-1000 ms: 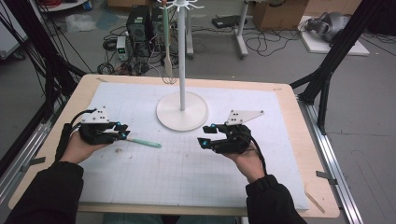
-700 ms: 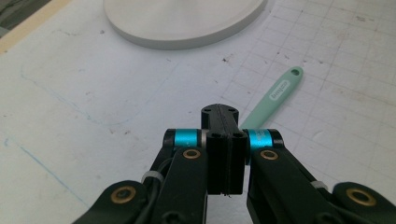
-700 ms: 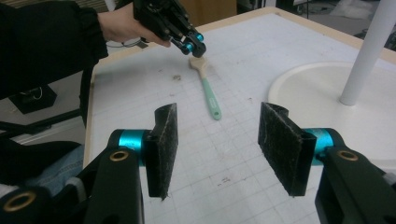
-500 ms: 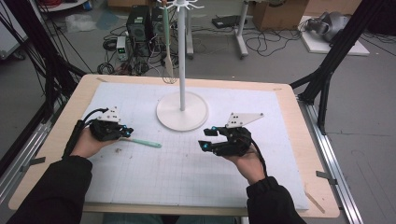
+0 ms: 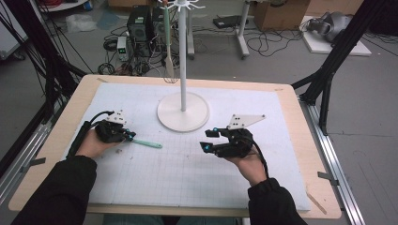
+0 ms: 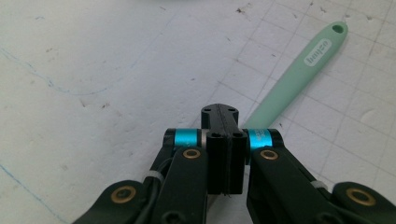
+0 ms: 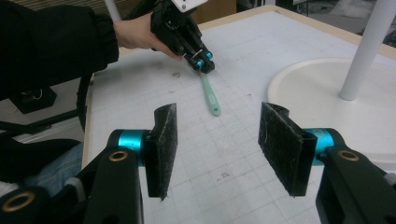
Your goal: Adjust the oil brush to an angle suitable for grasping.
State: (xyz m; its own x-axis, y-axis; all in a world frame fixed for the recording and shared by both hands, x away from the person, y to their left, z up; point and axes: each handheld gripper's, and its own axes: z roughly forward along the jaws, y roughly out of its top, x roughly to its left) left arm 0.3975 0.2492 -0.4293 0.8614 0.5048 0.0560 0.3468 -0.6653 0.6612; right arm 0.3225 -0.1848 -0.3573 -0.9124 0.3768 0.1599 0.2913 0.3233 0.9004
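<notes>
A mint-green utensil handle [image 5: 148,143] lies flat on the white gridded mat [image 5: 187,187], its holed end pointing right. My left gripper [image 5: 130,137] is shut, its jaws pressed together with no green showing between them. The tips sit low on the mat at the handle's [image 6: 299,70] near end, which runs under the right jaw. The utensil's head is hidden beneath the gripper. My right gripper [image 5: 209,140] hovers at mid-table, open, with nothing between its pads [image 7: 161,144]. In the right gripper view the left gripper [image 7: 204,65] and the handle [image 7: 210,95] show farther off.
A white stand with a round base [image 5: 183,112] and a thin pole [image 5: 182,56] rises at the back centre of the mat. A pale utensil [image 5: 168,47] hangs from its hooks. The table's wooden edge [image 5: 319,154] borders the mat. Cables and boxes lie on the floor beyond.
My left gripper has moved right and come down at the near end of the green handle. The handle has stayed in place. The right gripper has barely shifted.
</notes>
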